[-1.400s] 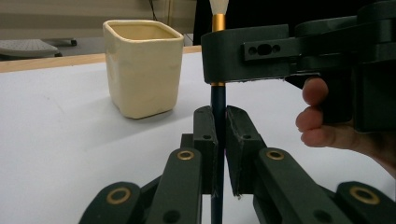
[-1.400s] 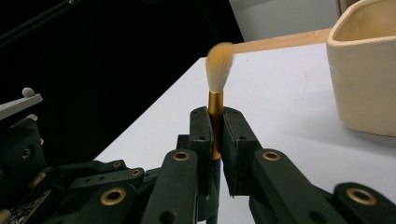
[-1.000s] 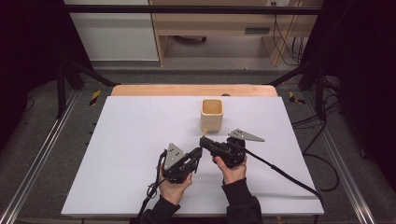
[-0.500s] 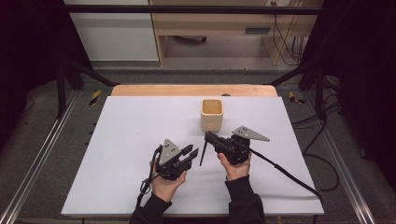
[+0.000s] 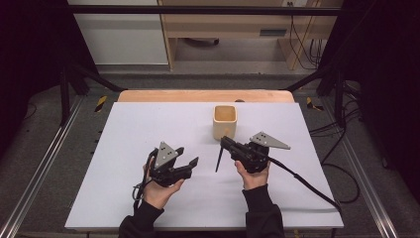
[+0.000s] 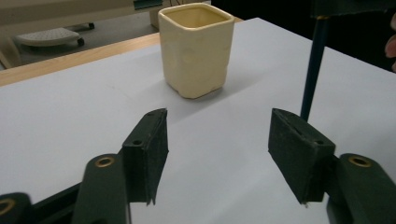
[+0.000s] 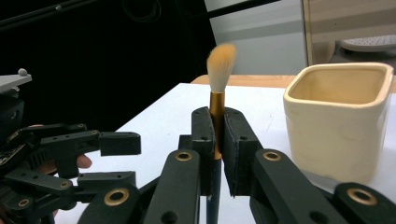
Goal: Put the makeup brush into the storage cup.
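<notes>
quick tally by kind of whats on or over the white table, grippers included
grippers: 2, the left gripper open and empty, the right gripper shut on the brush
brushes: 1, the brush, bristles up
cups: 1, the cream square cup, standing upright on the table
total: 4

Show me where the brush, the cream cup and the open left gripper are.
brush [image 7: 220,65]: right gripper view, on its bristle tuft.
cream cup [image 5: 225,124]: high view, on its front wall.
left gripper [image 6: 217,142]: left gripper view, midway between its fingertips.
</notes>
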Demonstrator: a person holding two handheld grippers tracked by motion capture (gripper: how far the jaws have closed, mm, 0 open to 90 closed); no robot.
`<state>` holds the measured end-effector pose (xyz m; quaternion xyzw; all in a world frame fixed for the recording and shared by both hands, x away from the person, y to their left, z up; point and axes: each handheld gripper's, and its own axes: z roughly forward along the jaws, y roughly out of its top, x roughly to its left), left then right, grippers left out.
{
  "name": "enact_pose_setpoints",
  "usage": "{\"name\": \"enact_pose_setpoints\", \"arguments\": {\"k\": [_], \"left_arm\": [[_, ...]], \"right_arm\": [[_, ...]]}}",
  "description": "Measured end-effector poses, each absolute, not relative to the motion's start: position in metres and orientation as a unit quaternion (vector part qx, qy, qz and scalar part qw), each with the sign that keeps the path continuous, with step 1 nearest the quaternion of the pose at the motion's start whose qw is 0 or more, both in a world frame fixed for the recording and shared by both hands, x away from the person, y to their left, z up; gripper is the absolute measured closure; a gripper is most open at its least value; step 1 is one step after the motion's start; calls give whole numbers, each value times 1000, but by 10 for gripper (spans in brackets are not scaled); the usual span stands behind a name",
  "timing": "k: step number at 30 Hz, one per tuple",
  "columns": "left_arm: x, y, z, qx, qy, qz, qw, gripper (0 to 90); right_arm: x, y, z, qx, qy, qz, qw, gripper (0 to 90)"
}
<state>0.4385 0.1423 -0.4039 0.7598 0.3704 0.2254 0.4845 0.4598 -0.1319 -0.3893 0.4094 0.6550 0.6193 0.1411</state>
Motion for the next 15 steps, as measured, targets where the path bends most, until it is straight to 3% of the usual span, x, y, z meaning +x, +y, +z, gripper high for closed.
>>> {"name": "enact_pose_setpoints", "arguments": {"k": [15], "left_arm": [[435, 198, -416, 744, 398, 236, 482, 201]], "right_arm": [[466, -148, -374, 400, 650, 624, 170, 839]]}}
